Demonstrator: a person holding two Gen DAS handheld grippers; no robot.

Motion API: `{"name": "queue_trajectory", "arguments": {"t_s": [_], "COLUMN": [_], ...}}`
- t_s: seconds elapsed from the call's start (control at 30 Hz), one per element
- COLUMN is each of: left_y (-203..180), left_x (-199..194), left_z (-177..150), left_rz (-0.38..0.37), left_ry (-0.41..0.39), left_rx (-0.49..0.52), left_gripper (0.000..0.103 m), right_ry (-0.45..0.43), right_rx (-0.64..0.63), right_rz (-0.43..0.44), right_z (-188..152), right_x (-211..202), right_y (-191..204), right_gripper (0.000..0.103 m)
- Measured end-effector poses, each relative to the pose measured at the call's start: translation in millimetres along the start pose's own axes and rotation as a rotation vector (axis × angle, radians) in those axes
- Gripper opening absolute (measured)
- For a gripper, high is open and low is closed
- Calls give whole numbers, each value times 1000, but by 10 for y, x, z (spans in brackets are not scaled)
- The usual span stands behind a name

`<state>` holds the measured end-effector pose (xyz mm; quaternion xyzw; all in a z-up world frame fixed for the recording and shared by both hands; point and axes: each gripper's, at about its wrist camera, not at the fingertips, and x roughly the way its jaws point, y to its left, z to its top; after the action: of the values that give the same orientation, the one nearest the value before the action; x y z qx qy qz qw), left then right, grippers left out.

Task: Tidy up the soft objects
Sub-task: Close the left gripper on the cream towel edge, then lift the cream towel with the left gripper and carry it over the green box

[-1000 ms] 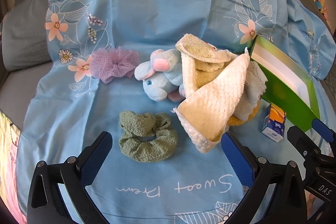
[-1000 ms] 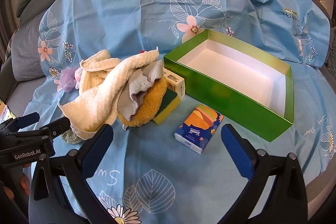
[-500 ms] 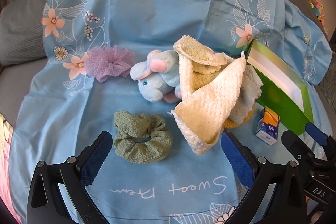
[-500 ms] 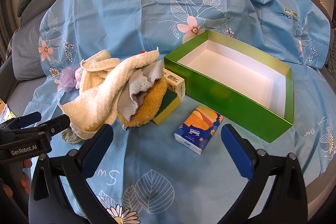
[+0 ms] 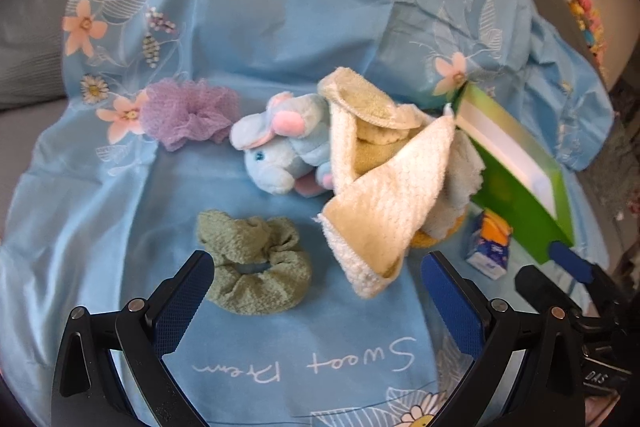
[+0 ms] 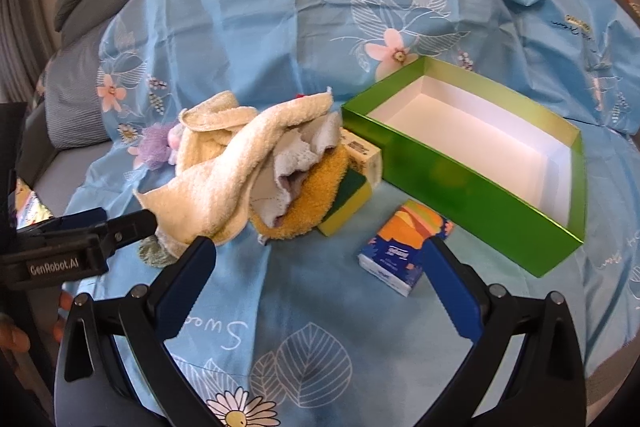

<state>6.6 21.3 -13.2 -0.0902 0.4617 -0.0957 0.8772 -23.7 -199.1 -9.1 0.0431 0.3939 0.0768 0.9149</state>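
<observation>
Left wrist view: left gripper (image 5: 316,291) w/ jaws wide apart, holding nothing, low over the blue sheet (image 5: 280,7). Green scrunchie (image 5: 254,265) lies just ahead, nearest the left finger. Behind it, 1 purple scrunchie (image 5: 188,119) and 1 blue plush toy (image 5: 280,151), the toy touching the towel pile (image 5: 384,187). All look light, limp and squashy; the scrunchie prob. best pinched across one side of its ring, the plush round its body.

Right wrist view: right gripper (image 6: 320,275) also w/ jaws apart, empty. 1 tissue pack (image 6: 404,249) sits just beside its right finger; light, crushable, so grip across the narrow sides. 1 green box (image 6: 460,183) stands empty, near the pile. Pile holds approx. 3 cloths (cream, grey, orange), partly over 1 yellow-green sponge (image 6: 352,199) and 1 small carton (image 6: 360,153). Cloths will drape, so grab a bunched fold.
</observation>
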Motion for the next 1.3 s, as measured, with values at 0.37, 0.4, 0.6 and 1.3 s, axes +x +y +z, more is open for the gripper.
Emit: {"name": "queue_trajectory", "arguments": {"t_s": [0.37, 0.4, 0.6, 1.3], "left_y": [68, 64, 135, 270], "left_x": [115, 146, 326, 508], "left_z": [81, 97, 182, 105], "left_rz": [-146, -167, -264, -419], "left_ry": [8, 17, 53, 100], "left_rx": [7, 3, -74, -152], "left_gripper": [103, 103, 89, 8], "right_ry": [46, 61, 100, 180], "right_rx": [132, 147, 240, 351], "right_rz": [333, 358, 441, 582], "right_z": [35, 54, 139, 284], "right_x": [280, 348, 603, 938], "right_y": [-135, -131, -136, 64], "right_gripper": [80, 74, 58, 7]}}
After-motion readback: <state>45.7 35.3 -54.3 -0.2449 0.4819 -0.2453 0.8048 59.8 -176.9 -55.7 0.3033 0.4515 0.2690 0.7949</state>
